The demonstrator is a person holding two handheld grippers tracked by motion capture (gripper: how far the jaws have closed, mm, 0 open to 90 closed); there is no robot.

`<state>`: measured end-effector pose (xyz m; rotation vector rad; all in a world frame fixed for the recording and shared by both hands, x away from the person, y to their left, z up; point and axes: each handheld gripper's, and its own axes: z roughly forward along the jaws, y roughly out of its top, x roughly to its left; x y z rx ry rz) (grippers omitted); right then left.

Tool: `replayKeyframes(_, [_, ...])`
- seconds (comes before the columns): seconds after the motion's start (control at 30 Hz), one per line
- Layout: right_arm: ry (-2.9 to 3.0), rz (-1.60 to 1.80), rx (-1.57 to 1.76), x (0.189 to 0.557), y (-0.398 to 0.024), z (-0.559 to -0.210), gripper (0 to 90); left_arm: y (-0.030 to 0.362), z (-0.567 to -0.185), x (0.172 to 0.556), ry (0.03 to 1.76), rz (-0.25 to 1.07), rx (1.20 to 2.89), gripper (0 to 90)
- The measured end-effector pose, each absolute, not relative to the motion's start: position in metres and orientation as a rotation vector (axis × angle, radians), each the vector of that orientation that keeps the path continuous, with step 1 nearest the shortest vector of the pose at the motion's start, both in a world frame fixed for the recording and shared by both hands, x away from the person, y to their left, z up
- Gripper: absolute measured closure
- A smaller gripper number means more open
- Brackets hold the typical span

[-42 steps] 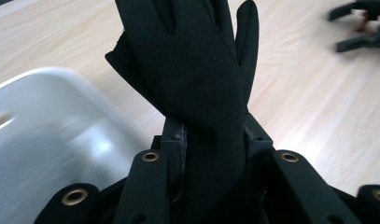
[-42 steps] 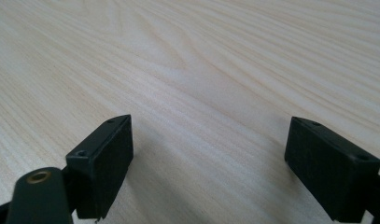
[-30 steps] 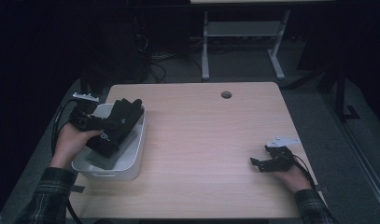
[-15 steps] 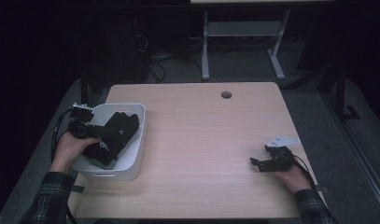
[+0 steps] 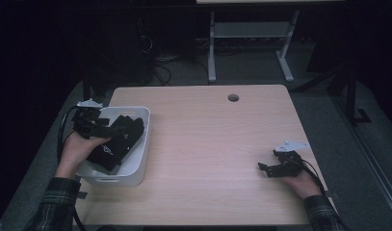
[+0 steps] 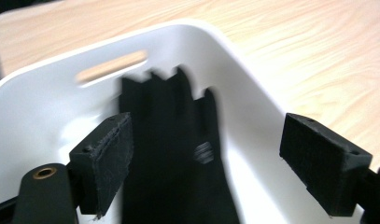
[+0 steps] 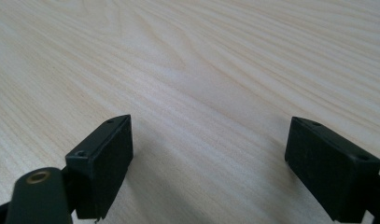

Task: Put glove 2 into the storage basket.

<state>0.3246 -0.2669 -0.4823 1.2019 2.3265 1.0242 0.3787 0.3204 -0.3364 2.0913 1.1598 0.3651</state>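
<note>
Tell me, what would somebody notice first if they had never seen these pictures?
Probably the white bin at the table's left edge, with a black glove lying inside it. The left tool sits at the bin with its jaws wide apart; they have just been opening, and the glove lies loose between them. Far off near the right edge, the right tool rests open on bare wood.
</note>
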Motion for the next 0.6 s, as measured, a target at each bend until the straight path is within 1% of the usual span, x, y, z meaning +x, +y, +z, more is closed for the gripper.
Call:
replayKeyframes(0.3, [2.327,1.024,1.201,0.325,-0.267,-0.482,15.0,0.256,-0.332,0.366,0.988,0.312,2.088,15.5])
replayKeyframes(0.47, [2.326,1.023,1.199,0.324,-0.267,-0.483,14.7,0.213,-0.342,0.359,0.897,0.266,2.093,15.5])
replayKeyframes(0.6, [2.328,1.026,1.203,0.324,-0.266,-0.482,14.5,0.188,-0.354,0.353,0.856,0.234,2.09,15.5])
